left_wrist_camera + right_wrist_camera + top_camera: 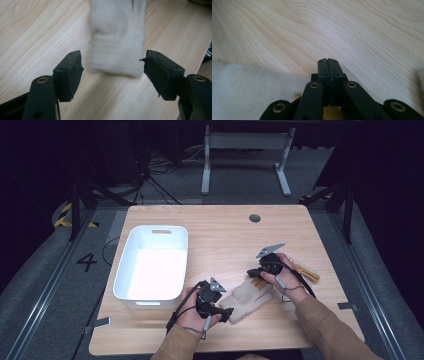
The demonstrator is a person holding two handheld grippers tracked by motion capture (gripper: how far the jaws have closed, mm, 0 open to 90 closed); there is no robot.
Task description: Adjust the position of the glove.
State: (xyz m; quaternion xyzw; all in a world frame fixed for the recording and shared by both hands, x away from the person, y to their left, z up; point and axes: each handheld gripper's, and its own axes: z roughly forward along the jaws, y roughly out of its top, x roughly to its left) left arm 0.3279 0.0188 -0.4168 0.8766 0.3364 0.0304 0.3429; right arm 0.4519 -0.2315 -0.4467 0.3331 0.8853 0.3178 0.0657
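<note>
Timber table [220, 237] runs bare beyond both grippers, with a white bin [152, 261] off past the left gripper [113, 68]. That gripper's jaws stand wide, flanking the cuff of a cream glove [117, 45] without touching. The right gripper [328, 65] is pressed together, empty, just beside the glove.

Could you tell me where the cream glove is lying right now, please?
In the high view, the cream glove lies on the table's near right part, between the left claw and right claw.
</note>
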